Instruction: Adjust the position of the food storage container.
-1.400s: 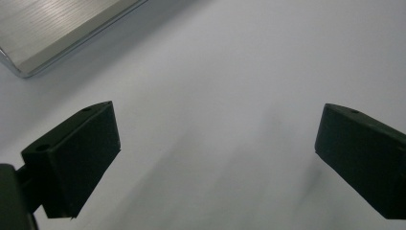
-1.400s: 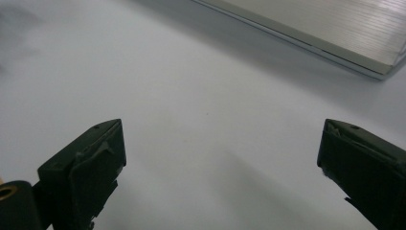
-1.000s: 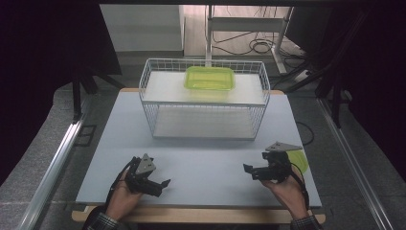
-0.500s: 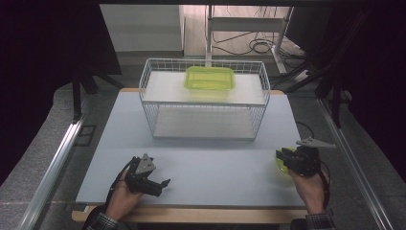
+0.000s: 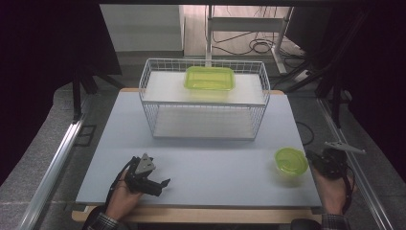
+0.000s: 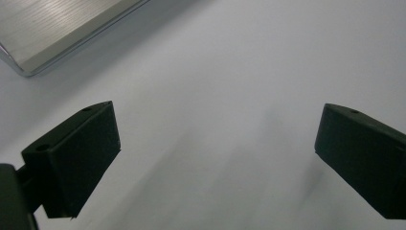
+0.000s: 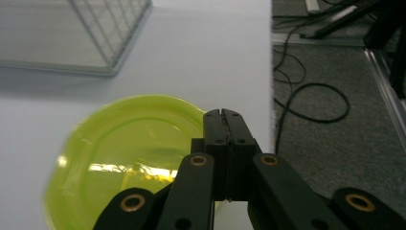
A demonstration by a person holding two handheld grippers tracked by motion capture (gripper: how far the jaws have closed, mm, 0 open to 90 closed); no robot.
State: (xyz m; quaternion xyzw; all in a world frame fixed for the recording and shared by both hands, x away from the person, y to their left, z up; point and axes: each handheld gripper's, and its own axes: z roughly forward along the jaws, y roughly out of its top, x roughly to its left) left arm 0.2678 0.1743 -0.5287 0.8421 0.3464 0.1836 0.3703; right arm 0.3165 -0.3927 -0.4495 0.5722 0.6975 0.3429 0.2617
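Checking the right side: right gripper (image 5: 310,156) sits at the table's (image 5: 215,163) right edge, tips pointing left at the bowl (image 5: 291,160). Its jaws have just been closing and now meet flat, pad to pad, and we see nothing between them. In the right gripper view the closed tips (image 7: 223,113) hang over the bowl's (image 7: 124,163) near rim, and the bowl spreads out to the left and below them. We can't tell whether the tips touch the rim or float just above it. The bowl is the green translucent one, upright, near the table's right front corner and well apart from the basket (image 5: 143,81). It is round, so there is no long axis to line up with; the rim nearest the tips is the obvious contact point. The right hand is clearly the closer one. Left gripper (image 5: 163,184) rests at the front left, well apart from the bowl, with its jaws wide apart over bare table in the left gripper view (image 6: 215,139) and nothing in them. A green tub (image 5: 209,77) sits on the basket's upper shelf at the far side. Our read: with the jaws together, the right gripper is set to nudge the bowl left, or must reopen to pinch the rim. The risk is the light bowl tipping or skating off the table edge, which lies just beside it.
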